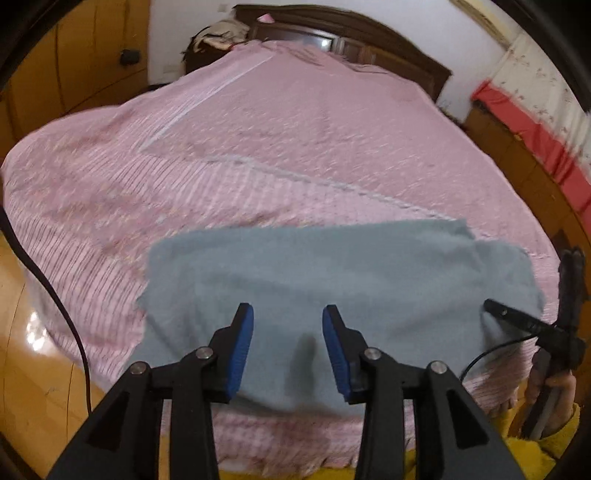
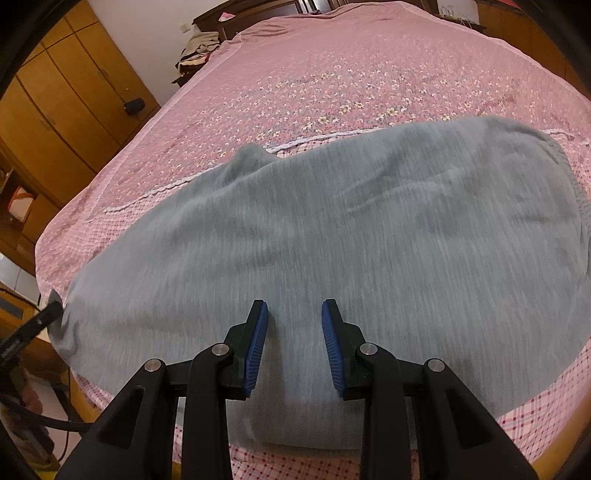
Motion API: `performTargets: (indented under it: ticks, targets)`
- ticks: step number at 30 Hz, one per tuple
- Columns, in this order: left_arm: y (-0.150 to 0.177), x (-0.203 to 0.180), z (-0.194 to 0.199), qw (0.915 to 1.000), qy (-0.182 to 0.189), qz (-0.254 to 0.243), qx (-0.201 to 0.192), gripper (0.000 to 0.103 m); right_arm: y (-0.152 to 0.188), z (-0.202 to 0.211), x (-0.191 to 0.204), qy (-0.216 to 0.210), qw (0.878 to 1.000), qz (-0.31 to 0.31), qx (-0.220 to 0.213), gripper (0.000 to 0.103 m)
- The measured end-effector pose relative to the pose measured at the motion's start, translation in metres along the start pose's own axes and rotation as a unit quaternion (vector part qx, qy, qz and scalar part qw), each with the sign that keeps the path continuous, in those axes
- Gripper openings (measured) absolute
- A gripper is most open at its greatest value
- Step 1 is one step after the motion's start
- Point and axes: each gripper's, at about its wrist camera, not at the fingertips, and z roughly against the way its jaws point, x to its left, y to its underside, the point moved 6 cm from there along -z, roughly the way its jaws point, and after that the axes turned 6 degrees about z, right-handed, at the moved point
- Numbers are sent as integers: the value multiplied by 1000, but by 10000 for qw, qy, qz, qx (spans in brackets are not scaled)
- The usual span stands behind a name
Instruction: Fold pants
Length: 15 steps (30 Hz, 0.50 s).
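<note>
Grey-blue pants (image 1: pixel 332 266) lie folded flat on the pink bedspread (image 1: pixel 258 129), close to the bed's near edge. My left gripper (image 1: pixel 288 308) hovers over their near left part, open, with nothing between its blue pads. At the cloth's right end a finger of the right gripper (image 1: pixel 509 314) rests by the edge, held by a hand (image 1: pixel 554 387) in a yellow sleeve. In the right wrist view the pants (image 2: pixel 369 221) fill the middle and my right gripper (image 2: pixel 294 303) stands open just above them. The left gripper (image 2: pixel 40 317) shows at the pants' left end.
The flowered bedspread (image 2: pixel 332 55) stretches far beyond the pants. A dark wooden headboard (image 1: pixel 351 33) and a heap of clothes (image 1: pixel 221 33) are at the far end. Wooden wardrobes (image 2: pixel 55 110) stand left. A black cable (image 1: pixel 55 295) hangs over the wooden floor (image 1: pixel 29 350).
</note>
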Motion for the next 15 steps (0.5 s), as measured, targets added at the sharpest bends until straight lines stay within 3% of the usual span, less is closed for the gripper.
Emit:
performTargets:
  ticks: [7, 12, 15]
  targets:
    - [26, 53, 6, 9969, -330, 683, 207, 41, 0, -8, 2, 53, 10000, 54, 61, 31]
    - [26, 76, 8, 9927, -606, 1017, 248, 41, 1, -10, 4, 74, 9998, 154, 101, 33]
    - [19, 79, 11, 9923, -750, 979, 144, 41, -1, -9, 4, 67, 9997, 169, 136, 33]
